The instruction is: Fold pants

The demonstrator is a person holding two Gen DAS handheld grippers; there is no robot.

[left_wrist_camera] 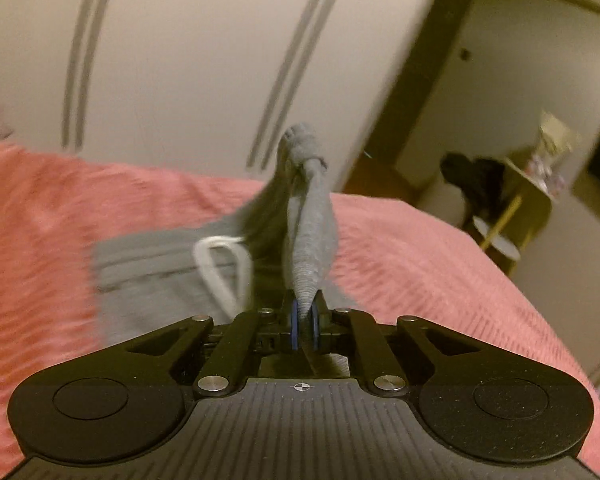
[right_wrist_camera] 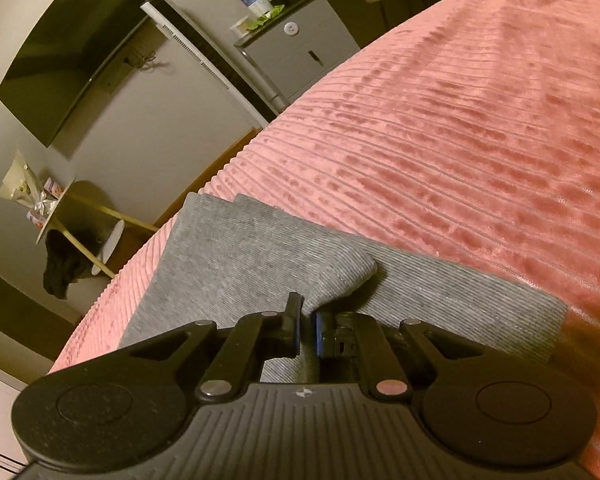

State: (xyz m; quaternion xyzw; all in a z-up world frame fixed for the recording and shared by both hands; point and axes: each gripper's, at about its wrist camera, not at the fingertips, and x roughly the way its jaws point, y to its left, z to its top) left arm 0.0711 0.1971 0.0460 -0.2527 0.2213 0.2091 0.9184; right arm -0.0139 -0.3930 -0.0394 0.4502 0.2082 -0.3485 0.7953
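Pink ribbed bedspread (right_wrist_camera: 460, 140) fills the right and centre of the right wrist view. Upper left: dark wall-mounted TV (right_wrist_camera: 68, 60) on a pale wall (right_wrist_camera: 140, 140). Top centre: grey cabinet (right_wrist_camera: 300, 52). Left edge: small round side table (right_wrist_camera: 56, 208), yellow legs. Left wrist view: white wardrobe doors (left_wrist_camera: 188, 60) with grey stripes across the top; doorway (left_wrist_camera: 500, 80) upper right. Warm, dim light.

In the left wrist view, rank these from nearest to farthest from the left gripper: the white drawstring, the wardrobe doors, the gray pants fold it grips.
1. Gray pants fold: pinched in the left gripper, rising straight ahead.
2. White drawstring: just left of the fingers, on the waistband.
3. Wardrobe doors: beyond the pink bedspread, behind everything.
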